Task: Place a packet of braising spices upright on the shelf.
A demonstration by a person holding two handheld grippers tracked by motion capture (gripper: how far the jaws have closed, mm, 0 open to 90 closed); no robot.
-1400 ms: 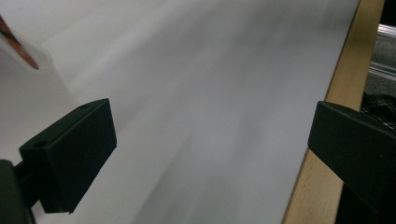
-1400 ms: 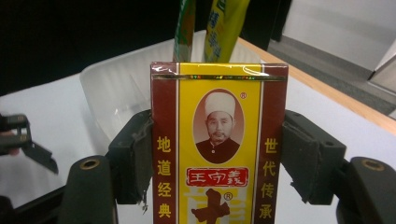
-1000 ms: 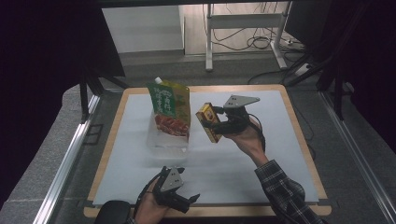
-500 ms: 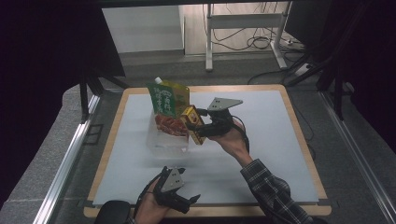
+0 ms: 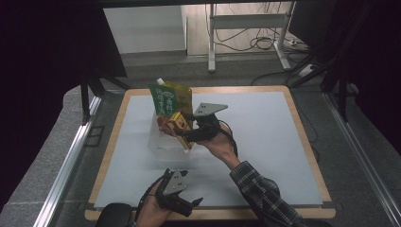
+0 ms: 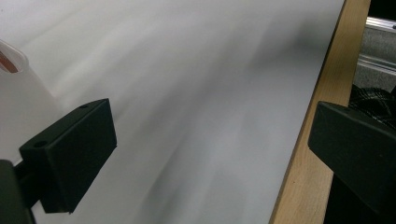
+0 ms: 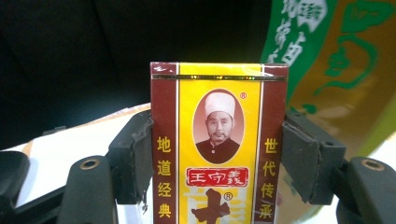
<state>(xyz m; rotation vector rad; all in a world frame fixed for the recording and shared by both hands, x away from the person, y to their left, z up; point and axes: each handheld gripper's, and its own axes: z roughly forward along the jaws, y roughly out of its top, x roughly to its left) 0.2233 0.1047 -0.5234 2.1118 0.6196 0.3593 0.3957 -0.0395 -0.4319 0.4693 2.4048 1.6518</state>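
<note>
My right gripper (image 5: pixel 185 134) is shut on a small yellow and maroon box (image 5: pixel 180 126), held in the air just over a clear plastic container (image 5: pixel 165 140) on the white mat. In the right gripper view the box (image 7: pixel 218 144) stands upright between the two black pads (image 7: pixel 135 156), a printed portrait and red characters facing the camera. A green and yellow spouted pouch (image 5: pixel 171 101) stands in the container, right behind the box; part of the pouch (image 7: pixel 336 65) shows at the right. My left gripper (image 5: pixel 189 206) hangs open near the table's front edge, jaws wide apart over bare mat (image 6: pixel 196 102).
The white mat lies on a wooden-edged table (image 5: pixel 302 127); the wooden edge (image 6: pixel 317 130) runs beside my left gripper. The clear container's corner (image 6: pixel 11 65) shows at far left. Metal rails flank the table. A desk frame and cables stand beyond the far edge.
My right gripper has carried the box leftward from the table's middle to the container and pouch. The left gripper has stayed put.
</note>
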